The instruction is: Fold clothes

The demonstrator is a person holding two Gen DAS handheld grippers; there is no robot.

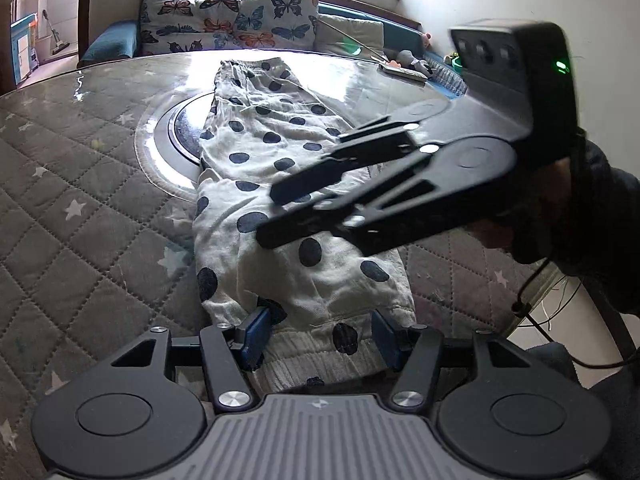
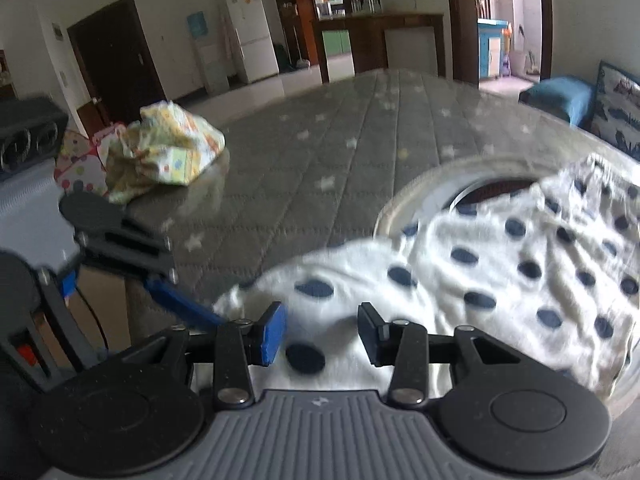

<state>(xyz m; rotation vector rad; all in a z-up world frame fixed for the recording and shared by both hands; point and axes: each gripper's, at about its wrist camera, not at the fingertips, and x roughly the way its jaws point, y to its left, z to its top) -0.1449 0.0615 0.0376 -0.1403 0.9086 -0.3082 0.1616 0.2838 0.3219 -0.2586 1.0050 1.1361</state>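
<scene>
A white polka-dot garment (image 1: 280, 184) lies lengthwise on a grey quilted, star-patterned table (image 1: 80, 200), partly over a round glass turntable (image 1: 176, 128). The left gripper (image 1: 320, 334) stands spread at the garment's near ribbed hem, a blue pad on each side of the cloth. The right gripper (image 2: 322, 334) hovers over the middle of the garment, fingers apart (its view is blurred). A crumpled yellow patterned cloth (image 2: 164, 148) sits well apart at the table's far edge.
</scene>
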